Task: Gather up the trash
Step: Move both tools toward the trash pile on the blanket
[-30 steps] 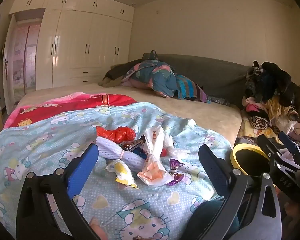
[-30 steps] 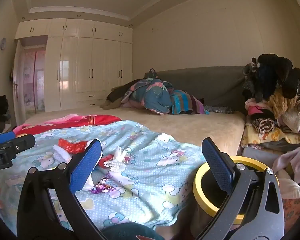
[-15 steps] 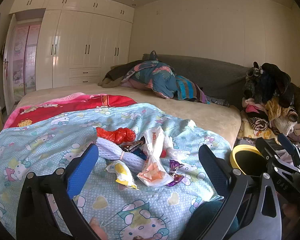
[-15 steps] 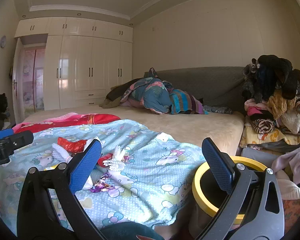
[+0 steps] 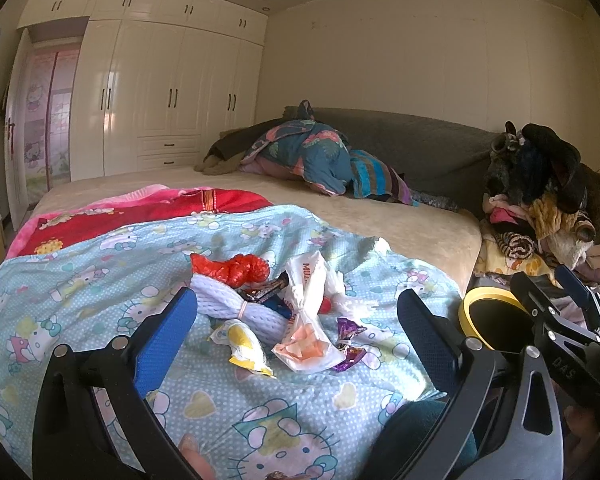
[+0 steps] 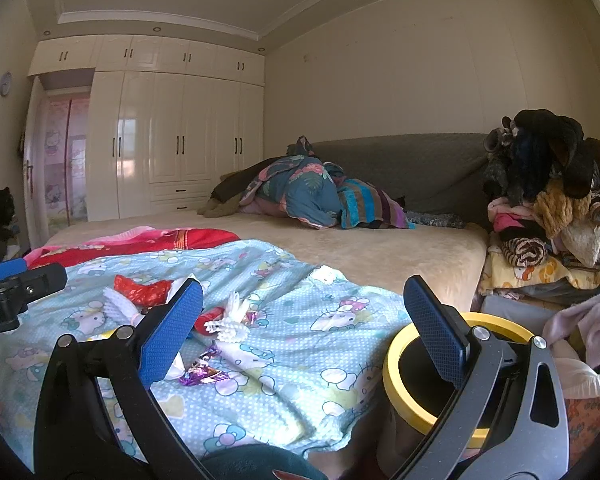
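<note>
Both grippers' jaws gape wide over the trash [image 5: 276, 312] on the cartoon-print blanket [image 5: 100, 280], wardrobe [image 6: 172, 128] behind.

My tongs [image 5: 296, 320] have blue pads on black arms. The blanket [image 5: 100, 280] is light blue with white dots and cartoon cats, and on it lie a red bag [image 5: 232, 267], a yellow wrapper [image 5: 244, 346] and a purple wrapper [image 5: 348, 340]. The bin [image 6: 404, 384] has a yellow rim.
</note>
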